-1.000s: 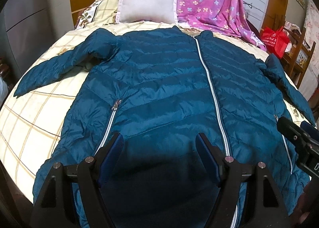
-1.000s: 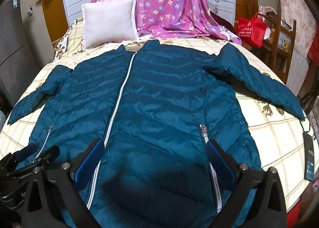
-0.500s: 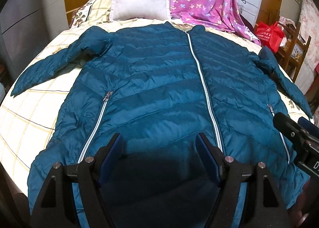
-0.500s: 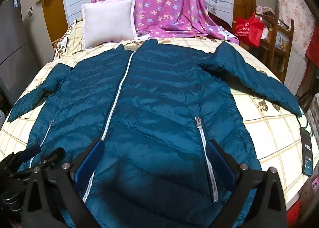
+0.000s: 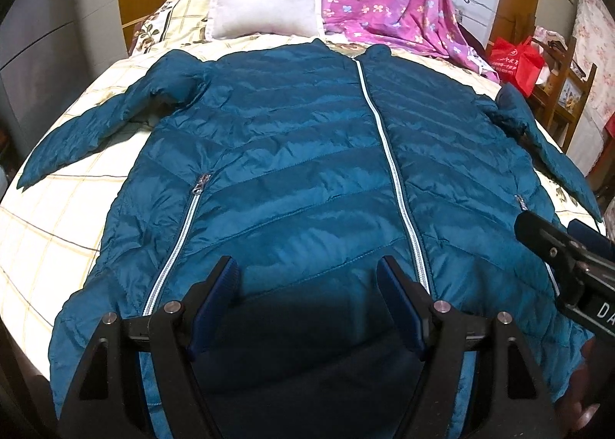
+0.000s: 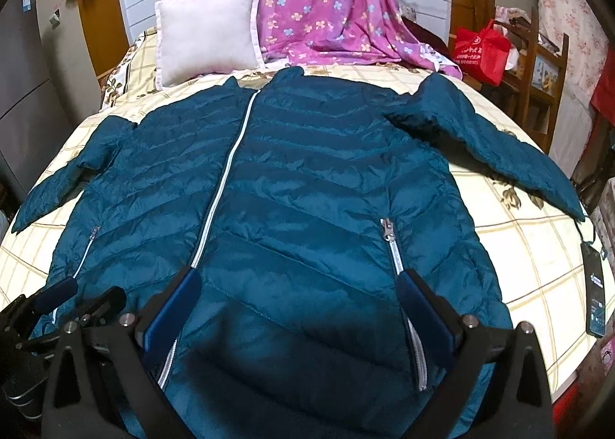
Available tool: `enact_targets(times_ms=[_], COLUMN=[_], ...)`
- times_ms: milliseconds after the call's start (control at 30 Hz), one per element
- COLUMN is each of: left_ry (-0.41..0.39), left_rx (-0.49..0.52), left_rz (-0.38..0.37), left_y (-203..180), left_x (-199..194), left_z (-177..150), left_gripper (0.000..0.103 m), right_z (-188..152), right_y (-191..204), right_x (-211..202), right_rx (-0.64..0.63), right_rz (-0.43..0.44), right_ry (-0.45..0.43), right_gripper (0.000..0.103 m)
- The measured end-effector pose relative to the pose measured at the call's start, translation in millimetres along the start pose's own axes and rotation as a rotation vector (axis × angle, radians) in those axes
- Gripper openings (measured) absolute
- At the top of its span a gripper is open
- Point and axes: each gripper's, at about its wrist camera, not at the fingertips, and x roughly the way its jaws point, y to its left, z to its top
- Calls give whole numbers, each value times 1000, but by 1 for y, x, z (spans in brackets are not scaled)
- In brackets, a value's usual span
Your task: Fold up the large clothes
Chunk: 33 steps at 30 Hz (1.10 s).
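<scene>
Teal quilted nylon fills both views: a long puffer jacket (image 5: 307, 170) is laid flat, front up, across a bed covered by a cream checked sheet with brown flowers (image 5: 50, 239), collar toward the headboard and hem toward the cameras. A pale silver main zipper (image 5: 388, 154) is seen closed down the whole front, and a slanted pocket zipper (image 6: 396, 258) is set on either side of it. Both sleeves are spread outward and down over the sheet, one sleeve (image 6: 499, 147) reaching toward the bed's edge. Above the hem, the left gripper (image 5: 307, 273) is held with its blue-padded jaws standing wide and nothing between them; only cloth is seen beneath, and contact cannot be confirmed. Beside it, the right gripper (image 6: 300, 285) is held likewise, jaws spread wide over the lower front, empty, with a pocket zipper passing behind one finger (image 6: 419, 304). Each tool is glimpsed at the edge of the other's view. Behind the collar, a square off-white cushion (image 6: 207, 35) is propped up, with a pink flower-print blanket (image 6: 326, 0) draped next to it. A red bag (image 6: 480, 50) is seen on wooden furniture, and a dark flat device (image 6: 594, 293) lies near the bed's edge.
</scene>
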Motion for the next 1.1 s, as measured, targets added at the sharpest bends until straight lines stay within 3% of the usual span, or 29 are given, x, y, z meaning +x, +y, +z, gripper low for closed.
enact_targets(times_ms=[600,1100], left_ry=[-38,-88], left_rx=[-29,-9], left_rz=[42,75], left_y=[20,51], left_x=[2,11], left_z=[43,103], left_gripper=[40,40], right_z=[36,95], right_y=[10,35], right_x=[22,51], right_rx=[-13,-81], right_rz=[-9,-16], right_ry=[19,-20], right_gripper=[103,103])
